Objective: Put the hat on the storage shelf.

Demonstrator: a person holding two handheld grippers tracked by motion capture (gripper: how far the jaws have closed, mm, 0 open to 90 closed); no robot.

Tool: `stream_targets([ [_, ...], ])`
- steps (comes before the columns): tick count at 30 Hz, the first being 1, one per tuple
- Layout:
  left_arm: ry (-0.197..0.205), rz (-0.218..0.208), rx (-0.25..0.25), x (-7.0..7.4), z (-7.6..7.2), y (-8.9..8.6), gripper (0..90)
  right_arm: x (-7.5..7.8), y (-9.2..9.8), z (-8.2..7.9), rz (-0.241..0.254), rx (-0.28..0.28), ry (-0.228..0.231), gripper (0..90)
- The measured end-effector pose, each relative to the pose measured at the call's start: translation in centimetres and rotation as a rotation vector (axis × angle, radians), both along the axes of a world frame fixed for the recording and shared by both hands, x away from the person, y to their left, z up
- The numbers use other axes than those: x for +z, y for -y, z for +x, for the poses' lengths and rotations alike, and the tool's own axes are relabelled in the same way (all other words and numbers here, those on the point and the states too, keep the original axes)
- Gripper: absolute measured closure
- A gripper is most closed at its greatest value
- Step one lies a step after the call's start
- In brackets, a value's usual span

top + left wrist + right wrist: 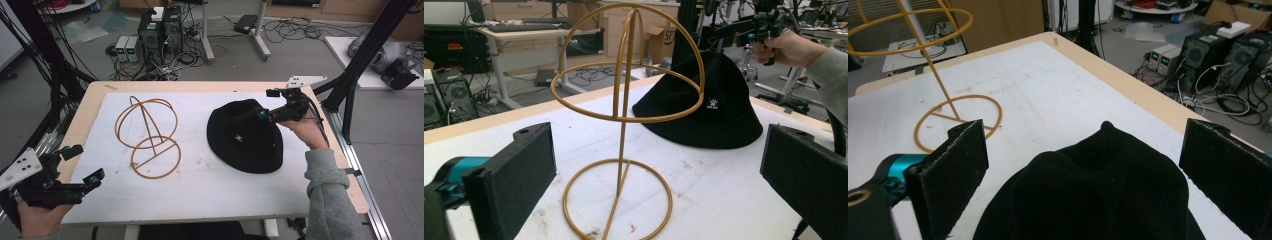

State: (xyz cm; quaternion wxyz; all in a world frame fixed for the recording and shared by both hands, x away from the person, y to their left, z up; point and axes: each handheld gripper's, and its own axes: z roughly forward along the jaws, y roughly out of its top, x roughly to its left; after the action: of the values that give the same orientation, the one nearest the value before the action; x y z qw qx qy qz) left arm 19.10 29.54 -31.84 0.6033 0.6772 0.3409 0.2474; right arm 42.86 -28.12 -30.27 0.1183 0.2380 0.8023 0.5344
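**On the white tabletop: a black hat and a wire stand**

Toward the right of the white-covered tabletop [200, 185] we see a black soft-fabric bucket hat [245, 136] lying brim-down, its domed crown matte and slightly creased at the top. A small white emblem marks the front of the crown; its design is too small for us to read. Left of the hat, and apart from it, stands a golden-orange wire hat stand [148, 135]: a flat ring base crossed by one bar, a thin upright stem, and a rounded cage of hoops on top. The cover looks thin and scuffed, with small dark specks, and a pale wooden edge shows around it.

We hold the right gripper [272, 103] just above the far right side of the hat, jaws spread wide; in the right gripper view the crown rises between the two black foam-faced jaws, and we cannot tell whether either jaw touches the fabric. The left gripper [85, 162] hovers near the front left corner, well apart from the stand, its jaws also spread wide. The near brim of the hat is cut off in the right gripper view, and the stand's top is cropped there too.
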Motion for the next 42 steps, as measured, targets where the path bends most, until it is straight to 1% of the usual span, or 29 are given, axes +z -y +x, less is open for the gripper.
stream_targets([
  [3, 0.001, 0.0, 0.002, 0.0, -0.1, -0.1, 1.7, -0.3, -0.1, 0.3, -0.005, 0.003, -0.011, 4.5],
  [4, 0.001, -0.003, 0.006, 0.0, -0.1, -0.1, 1.7, -0.4, -0.1, 0.4, -0.006, 0.0, -0.007, 4.6],
  [7, -0.001, -0.006, 0.012, -0.1, -0.1, -0.2, 1.7, -1.0, -0.3, 1.1, -0.001, -0.02, -0.035, 4.5],
  [8, -0.002, -0.006, 0.012, -0.1, -0.1, -0.2, 1.7, -1.0, -0.3, 1.1, -0.001, -0.02, -0.035, 4.5],
  [9, -0.003, -0.007, 0.014, -0.1, -0.1, -0.2, 1.7, -1.4, -0.6, 1.4, -0.02, -0.026, -0.037, 4.6],
  [10, -0.003, -0.007, 0.014, -0.1, -0.1, -0.2, 1.7, -1.4, -0.6, 1.4, -0.02, -0.026, -0.037, 4.6],
  [12, -0.003, -0.003, 0.009, -0.1, -0.1, -0.2, 1.7, -1.7, -0.8, 1.7, -0.037, -0.038, -0.05, 5.8],
  [15, -0.001, 0.002, 0.013, 0.0, -0.1, 0.0, 1.7, -1.9, -0.7, 2.0, -0.03, -0.051, -0.055, 6.5],
  [16, 0.006, 0.015, 0.017, 0.1, -0.2, 0.1, 1.7, -2.1, -0.6, 2.2, -0.017, -0.061, -0.08, 12.3],
  [17, 0.01, 0.02, 0.02, 0.1, -0.2, 0.2, 1.7, -2.1, -0.6, 2.2, -0.017, -0.061, -0.08, 12.3],
  [18, 0.013, 0.026, 0.021, 0.2, -0.2, 0.3, 1.7, -2.1, -0.6, 2.3, -0.025, -0.062, -0.087, 16.6],
  [20, 0.02, 0.03, 0.015, 0.3, -0.2, 0.4, 1.7, -2.3, -0.7, 2.4, -0.051, -0.053, -0.088, 17.1],
  [21, 0.022, 0.031, 0.014, 0.3, -0.3, 0.5, 1.7, -2.4, -0.7, 2.4, -0.049, -0.058, -0.098, 18.2],
  [22, 0.021, 0.032, 0.014, 0.3, -0.3, 0.5, 1.7, -2.5, -0.6, 2.5, -0.044, -0.054, -0.107, 22.7],
  [23, 0.021, 0.032, 0.014, 0.3, -0.3, 0.5, 1.7, -2.5, -0.6, 2.5, -0.044, -0.054, -0.107, 22.7],
  [24, 0.021, 0.032, 0.013, 0.3, -0.3, 0.5, 1.7, -2.6, -0.5, 2.5, -0.039, -0.044, -0.12, 29.0],
  [25, 0.021, 0.031, 0.014, 0.3, -0.3, 0.5, 1.7, -2.6, -0.5, 2.5, -0.039, -0.044, -0.12, 29.0],
  [27, 0.019, 0.027, 0.016, 0.3, -0.2, 0.4, 1.7, -2.7, -0.6, 2.4, -0.048, -0.026, -0.128, 37.4],
  [28, 0.018, 0.028, 0.017, 0.3, -0.2, 0.4, 1.7, -2.7, -0.6, 2.4, -0.05, -0.017, -0.135, 40.0],
  [31, 0.017, 0.028, 0.02, 0.2, -0.2, 0.4, 1.7, -2.8, -0.6, 2.3, -0.062, -0.012, -0.144, 49.2],
  [32, 0.016, 0.027, 0.019, 0.2, -0.2, 0.4, 1.7, -2.9, -0.6, 2.3, -0.062, -0.01, -0.142, 53.4],
  [33, 0.016, 0.028, 0.018, 0.2, -0.2, 0.4, 1.7, -3.0, -0.5, 2.2, -0.066, -0.002, -0.14, 60.6],
  [34, 0.016, 0.03, 0.016, 0.2, -0.2, 0.4, 1.7, -3.0, -0.5, 2.2, -0.066, -0.002, -0.14, 60.6],
  [35, 0.015, 0.032, 0.016, 0.1, -0.1, 0.4, 1.7, -3.0, -0.4, 2.2, -0.069, 0.0, -0.138, 64.1],
  [36, 0.014, 0.031, 0.016, 0.1, -0.1, 0.4, 1.7, -3.1, -0.4, 2.1, -0.071, 0.003, -0.137, 68.8],
  [37, 0.014, 0.03, 0.016, 0.1, -0.1, 0.4, 1.7, -3.2, -0.3, 2.0, -0.084, 0.003, -0.125, 77.1],
  [39, 0.013, 0.031, 0.015, 0.1, -0.1, 0.4, 1.7, -3.2, -0.4, 2.0, -0.094, 0.005, -0.119, 81.6],
  [42, 0.013, 0.03, 0.016, 0.1, -0.1, 0.4, 1.7, -3.2, -0.4, 2.0, -0.103, 0.007, -0.114, 83.0],
])
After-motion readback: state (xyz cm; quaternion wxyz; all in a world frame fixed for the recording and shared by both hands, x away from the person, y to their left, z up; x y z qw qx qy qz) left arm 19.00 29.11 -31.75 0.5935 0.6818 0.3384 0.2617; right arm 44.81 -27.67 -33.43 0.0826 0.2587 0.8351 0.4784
